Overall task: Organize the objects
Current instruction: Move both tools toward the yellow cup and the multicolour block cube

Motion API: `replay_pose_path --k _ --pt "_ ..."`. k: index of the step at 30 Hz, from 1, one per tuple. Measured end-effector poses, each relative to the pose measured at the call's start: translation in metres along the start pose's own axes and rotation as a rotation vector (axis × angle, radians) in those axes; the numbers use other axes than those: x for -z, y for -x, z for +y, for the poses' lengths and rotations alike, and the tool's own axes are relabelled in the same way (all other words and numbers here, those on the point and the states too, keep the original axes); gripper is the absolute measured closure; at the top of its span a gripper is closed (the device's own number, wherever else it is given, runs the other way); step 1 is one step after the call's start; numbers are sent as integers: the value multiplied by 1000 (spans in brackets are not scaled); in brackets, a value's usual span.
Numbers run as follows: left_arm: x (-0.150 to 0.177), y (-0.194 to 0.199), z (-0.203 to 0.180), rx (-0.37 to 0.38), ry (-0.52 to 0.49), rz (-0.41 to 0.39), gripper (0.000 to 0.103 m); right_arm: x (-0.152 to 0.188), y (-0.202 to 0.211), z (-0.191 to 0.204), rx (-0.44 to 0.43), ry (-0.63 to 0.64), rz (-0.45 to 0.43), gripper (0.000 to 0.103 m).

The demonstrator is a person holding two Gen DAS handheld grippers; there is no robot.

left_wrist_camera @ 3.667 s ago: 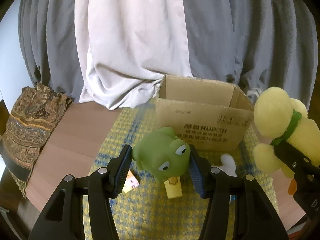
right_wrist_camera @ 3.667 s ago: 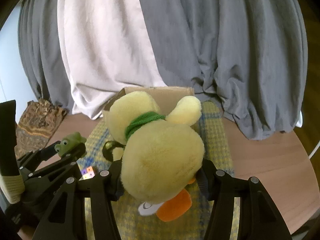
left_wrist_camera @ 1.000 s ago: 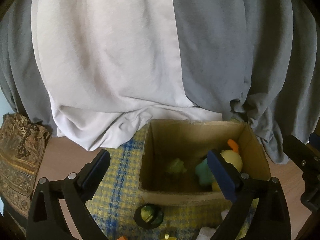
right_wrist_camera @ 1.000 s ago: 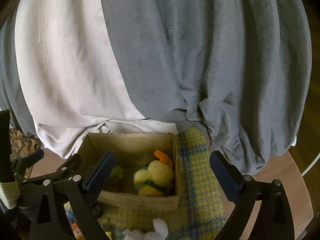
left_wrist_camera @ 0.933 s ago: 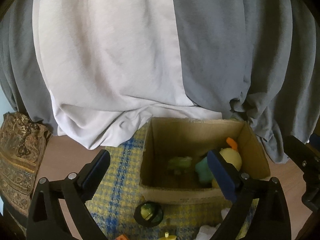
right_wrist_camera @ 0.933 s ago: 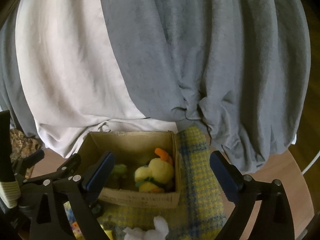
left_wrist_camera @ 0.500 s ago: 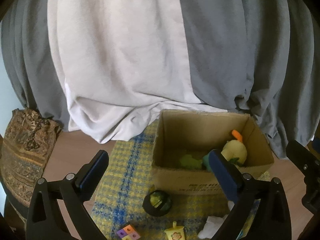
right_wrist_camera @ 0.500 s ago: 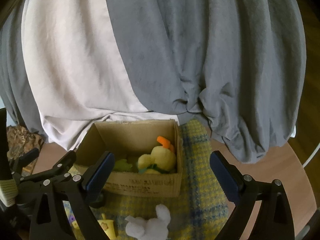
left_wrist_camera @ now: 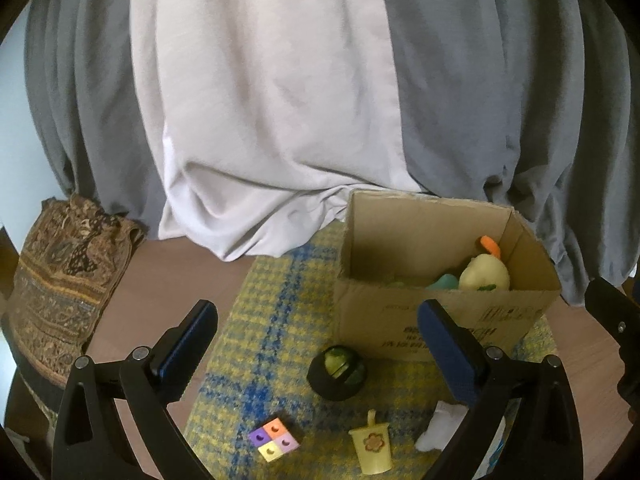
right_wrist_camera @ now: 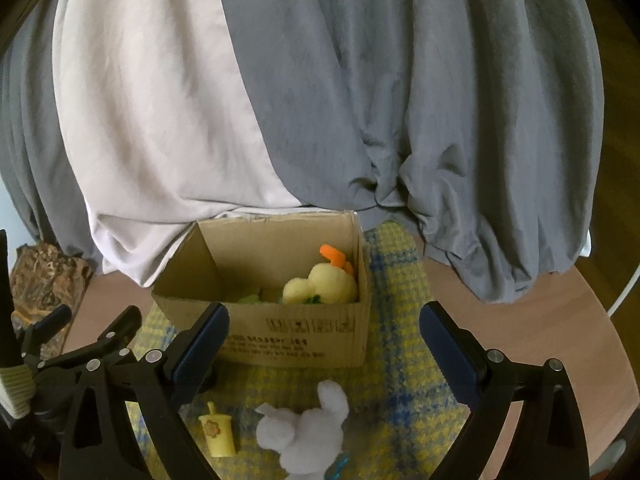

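Observation:
An open cardboard box (left_wrist_camera: 448,320) (right_wrist_camera: 296,336) stands on a yellow and blue checked cloth (left_wrist_camera: 276,344) (right_wrist_camera: 400,380). Inside lie a yellow plush duck (left_wrist_camera: 485,272) (right_wrist_camera: 320,282) and a green toy, mostly hidden. In front of the box sit a black ring with a green ball (left_wrist_camera: 337,368), a small multicoloured cube (left_wrist_camera: 274,439), a yellow toy cup (left_wrist_camera: 372,450) (right_wrist_camera: 219,434) and a white plush rabbit (right_wrist_camera: 308,436) (left_wrist_camera: 438,432). My left gripper (left_wrist_camera: 320,356) and right gripper (right_wrist_camera: 324,356) both stand open and empty, back from the box.
Grey and white curtains (left_wrist_camera: 280,100) hang behind the round wooden table (right_wrist_camera: 560,320). A patterned brown cushion (left_wrist_camera: 60,280) lies at the table's left edge.
Both grippers have drawn back from the box and sunk a little. The cube, cup and rabbit have come into view in front. The frog and duck held earlier now lie in the box.

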State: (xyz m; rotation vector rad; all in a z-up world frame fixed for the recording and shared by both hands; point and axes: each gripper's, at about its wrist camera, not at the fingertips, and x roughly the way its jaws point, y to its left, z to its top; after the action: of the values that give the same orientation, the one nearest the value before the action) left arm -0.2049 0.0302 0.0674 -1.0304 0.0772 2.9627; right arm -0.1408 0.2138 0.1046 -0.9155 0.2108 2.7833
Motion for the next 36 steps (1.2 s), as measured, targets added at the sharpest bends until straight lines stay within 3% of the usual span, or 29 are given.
replay_pose_path --k 15,36 --pt "35 15 35 -63 29 -9 1 28 -1 25 -42 19 40 7" --pt "84 2 75 -146 59 34 1 78 -17 70 -84 100 123 7"
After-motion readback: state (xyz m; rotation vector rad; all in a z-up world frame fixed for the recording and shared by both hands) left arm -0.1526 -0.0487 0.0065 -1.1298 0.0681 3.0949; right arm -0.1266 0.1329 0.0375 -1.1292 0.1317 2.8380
